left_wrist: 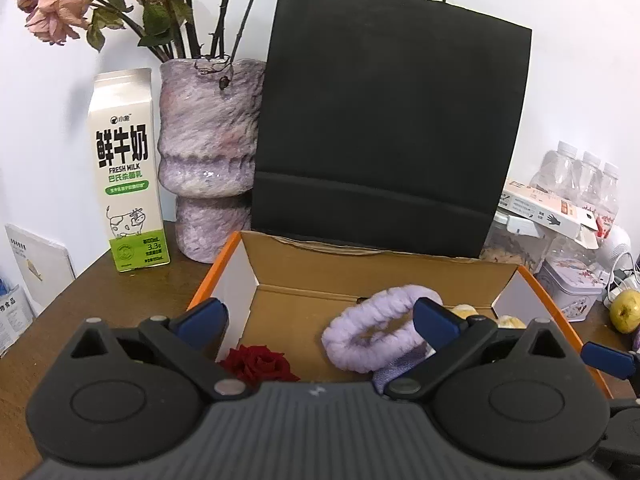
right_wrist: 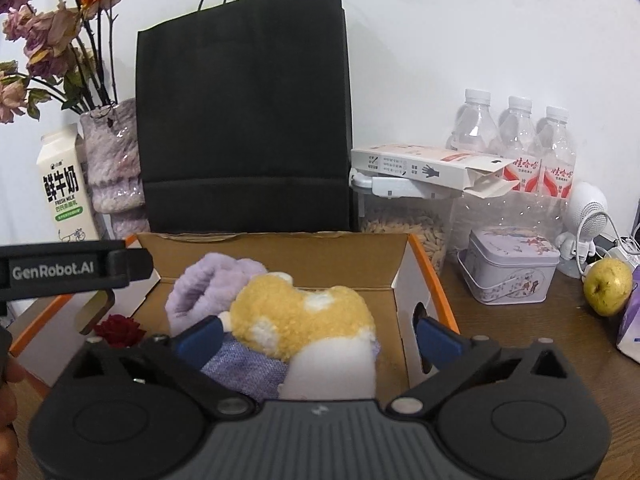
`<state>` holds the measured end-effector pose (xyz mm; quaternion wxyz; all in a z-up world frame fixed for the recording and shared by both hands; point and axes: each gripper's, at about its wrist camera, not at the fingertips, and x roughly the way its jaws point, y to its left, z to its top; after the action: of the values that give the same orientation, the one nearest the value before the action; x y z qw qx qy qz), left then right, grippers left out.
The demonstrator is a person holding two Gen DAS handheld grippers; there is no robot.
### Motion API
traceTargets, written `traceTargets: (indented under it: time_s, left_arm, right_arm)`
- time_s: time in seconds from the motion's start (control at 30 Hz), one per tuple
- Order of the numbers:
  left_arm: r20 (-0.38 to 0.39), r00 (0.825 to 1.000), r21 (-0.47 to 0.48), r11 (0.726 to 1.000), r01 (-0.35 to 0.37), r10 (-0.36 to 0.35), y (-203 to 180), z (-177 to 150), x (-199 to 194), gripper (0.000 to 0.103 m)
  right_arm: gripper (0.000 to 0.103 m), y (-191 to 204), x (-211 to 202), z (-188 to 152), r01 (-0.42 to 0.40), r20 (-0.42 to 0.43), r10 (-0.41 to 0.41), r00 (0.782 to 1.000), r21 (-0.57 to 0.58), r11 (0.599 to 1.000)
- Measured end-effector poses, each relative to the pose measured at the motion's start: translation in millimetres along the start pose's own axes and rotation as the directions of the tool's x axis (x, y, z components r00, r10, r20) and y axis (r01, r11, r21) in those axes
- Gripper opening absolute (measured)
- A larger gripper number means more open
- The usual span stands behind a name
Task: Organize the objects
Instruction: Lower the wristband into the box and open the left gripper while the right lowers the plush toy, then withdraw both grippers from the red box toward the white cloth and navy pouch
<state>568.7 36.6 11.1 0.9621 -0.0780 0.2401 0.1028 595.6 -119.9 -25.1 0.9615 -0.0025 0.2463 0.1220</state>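
My left gripper (left_wrist: 320, 320) stood with its blue fingers (left_wrist: 204, 316) spread to full width, nothing pinched between them. It hovered over the near edge of the cardboard box (left_wrist: 360, 276). The lavender fuzzy headband (left_wrist: 372, 332) lay inside the box just ahead of the right-hand finger; whether that finger touched it could not be determined. A red rose head (left_wrist: 260, 364) lay on the box floor near the left-hand finger.

My right gripper (right_wrist: 316, 336) was likewise spread wide, its blue fingers (right_wrist: 436, 336) clear of any grip. Between and below them lay a yellow-and-white plush item (right_wrist: 304, 316), resting on a purple woven cloth (right_wrist: 244, 368), all inside the box (right_wrist: 280, 252). The headband (right_wrist: 208, 284) sat behind the plush, and the rose (right_wrist: 120, 330) lay to the left of it.

Outward from the box:
- A black paper bag (left_wrist: 392, 120) stood upright directly behind it.
- A purple vase (left_wrist: 208, 152) with dried roses (left_wrist: 56, 12) and a milk carton (left_wrist: 128, 172) stood to the left.
- A decorated tin (right_wrist: 512, 268), a clear grain container (right_wrist: 404, 228), a small white carton (right_wrist: 432, 168), three water bottles (right_wrist: 520, 132) and a yellow-green apple (right_wrist: 608, 286) occupied the right side of the wooden table (left_wrist: 120, 292).
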Motion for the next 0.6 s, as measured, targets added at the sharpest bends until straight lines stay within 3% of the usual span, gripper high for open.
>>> traceTargets:
  time_s: [0.33,0.6]
  left_arm:
    - [0.042,0.999,-0.079,0.997,-0.002,0.006,8,-5,-15,0.103]
    - [0.063,0.998,-0.081,0.997,-0.004,0.009,9,-11,-31,0.103]
  right_arm:
    - [0.103,6,-9,-8,0.008,0.042,-0.008,0.999,0.006,1.000]
    - [0.103,7,-24,-9,0.010,0.083,-0.012,0.996,0.022,1.000]
